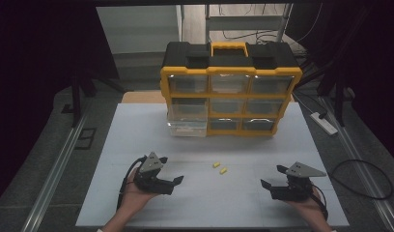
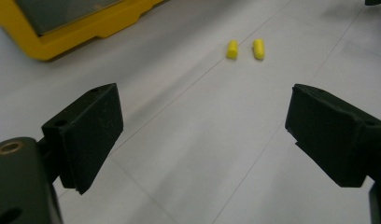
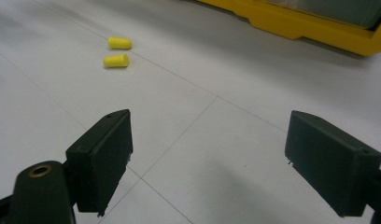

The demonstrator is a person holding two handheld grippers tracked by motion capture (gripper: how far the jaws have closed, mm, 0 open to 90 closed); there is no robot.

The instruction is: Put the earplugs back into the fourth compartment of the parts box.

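Observation:
Two small yellow earplugs lie side by side on the white table, one [image 1: 216, 165] a little left of the other [image 1: 223, 170]; the pair also lies ahead of the left gripper's jaws [image 2: 232, 48] [image 2: 258, 48] and of the right gripper's jaws [image 3: 119, 43] [image 3: 116, 60]. My left gripper [image 1: 171, 170] rests at the front left, open, nothing between its jaws [image 2: 205, 135]. My right gripper [image 1: 274, 176] sits at the front right, open and empty [image 3: 209, 161]. A yellow and black drawer organizer [image 1: 231, 87] stands at the back, its lower-left clear drawer [image 1: 187, 126] pulled out.
The white table [image 1: 137, 135] has bare surface between the grippers and the organizer. Past its right edge a white power strip [image 1: 323, 123] and a black cable loop [image 1: 364, 179] lie on the floor. Metal rails run along both sides.

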